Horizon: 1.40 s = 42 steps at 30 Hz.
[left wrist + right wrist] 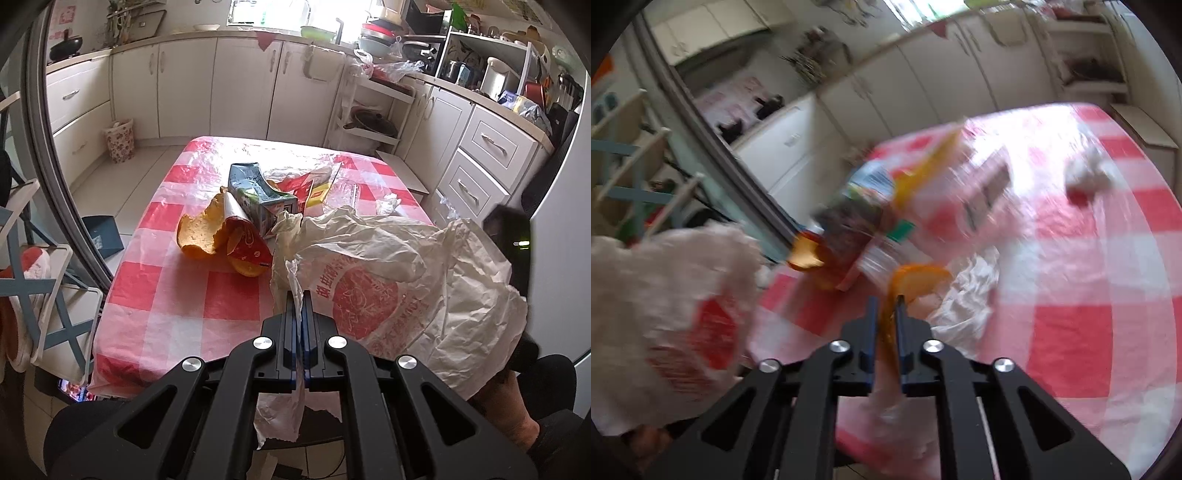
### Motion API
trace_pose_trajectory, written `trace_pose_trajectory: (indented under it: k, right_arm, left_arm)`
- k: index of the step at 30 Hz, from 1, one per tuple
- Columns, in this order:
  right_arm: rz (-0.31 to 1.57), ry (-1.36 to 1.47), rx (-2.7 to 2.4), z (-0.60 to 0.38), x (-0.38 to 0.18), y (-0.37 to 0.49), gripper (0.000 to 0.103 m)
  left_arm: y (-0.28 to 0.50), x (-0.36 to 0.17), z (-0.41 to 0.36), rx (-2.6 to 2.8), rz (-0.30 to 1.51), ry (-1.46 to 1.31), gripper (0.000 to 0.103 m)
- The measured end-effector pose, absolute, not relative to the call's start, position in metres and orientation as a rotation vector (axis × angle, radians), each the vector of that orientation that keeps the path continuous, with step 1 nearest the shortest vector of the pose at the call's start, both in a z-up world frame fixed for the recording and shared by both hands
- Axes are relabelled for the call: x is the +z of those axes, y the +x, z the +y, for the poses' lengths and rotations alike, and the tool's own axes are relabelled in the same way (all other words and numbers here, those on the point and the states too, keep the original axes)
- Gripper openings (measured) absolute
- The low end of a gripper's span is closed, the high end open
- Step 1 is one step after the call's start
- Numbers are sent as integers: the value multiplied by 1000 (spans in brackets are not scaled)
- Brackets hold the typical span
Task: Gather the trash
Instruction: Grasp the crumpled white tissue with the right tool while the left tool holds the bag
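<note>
While the left gripper (298, 295) is clenched on the rim of the plastic bag (399, 288) — I think to keep its mouth up for loading — the right gripper (885, 304) grasps an orange peel (912, 280) just beside the bag. Beyond the bag, on the checkered table (155, 288), a milk carton (258, 195) and more peel (197, 232) wait; farther off lies a crumpled tissue (388, 201).

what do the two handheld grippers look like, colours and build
Both look alike. The left gripper and the right gripper have matte black bodies with angular linkage arms pierced by triangular cut-outs, joined by round silver pivot bolts. The jaws are slim, flat black plates lined with blue. No markings show. In the left wrist view, a bare forearm shows at lower right; no sleeve is visible.
</note>
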State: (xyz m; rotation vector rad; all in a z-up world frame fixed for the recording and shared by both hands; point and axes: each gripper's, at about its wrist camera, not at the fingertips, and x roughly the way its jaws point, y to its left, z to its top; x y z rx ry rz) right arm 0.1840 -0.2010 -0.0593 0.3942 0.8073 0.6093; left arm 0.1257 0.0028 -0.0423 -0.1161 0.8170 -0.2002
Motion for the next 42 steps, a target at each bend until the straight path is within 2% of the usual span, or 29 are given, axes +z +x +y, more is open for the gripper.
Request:
trace_pose_trajectory:
  k: [3,6,11,14,17,19,20,21,24,25,27,28,37,42]
  right_arm:
    - [820,369,562,-206,-57,188,7]
    - [850,563,549,-233,-74,195,7]
    - [741,664,622,-256,-55,182,4]
    - [709,669,627,-267,-44,177,3]
    - [763,598,596,-260,-51,178,4]
    - [807,531,579,-251,-61,173,14]
    - [811,503,573,-256,-65,162,36]
    - [816,456,566,-245,-67,164,45]
    - [843,358,555,-224,-71,168,45]
    - [857,291,535,-212,-75,171,45]
    - [885,231,531,-200,-84,174,27]
    - [897,233,543,-197,-87,175,7]
    - [694,481,624,-264,-36,145,6]
    - [619,492,493,-322,-10,127,6]
  left_arm:
    - [126,-43,1,-206,818,-120,2]
    - [124,-43,-3,-213,817,-107,2]
    - [122,-42,-7,-223,815,-111,2]
    - [121,-41,-13,-239,809,-110,2]
    - [119,-40,-19,-248,804,-103,2]
    - [118,-41,-22,-250,803,-99,2]
    - [116,-40,-21,-247,802,-97,2]
    - [115,-40,-21,-244,800,-95,2]
    - [112,-41,-11,-219,800,-94,2]
    - [112,-41,-8,-214,802,-97,2]
    - [110,-42,-1,-202,804,-106,2]
    - [110,-41,1,-202,802,-111,2]
    - [106,-33,-22,-279,764,-100,2]
    - [109,-30,-59,-365,778,-81,2]
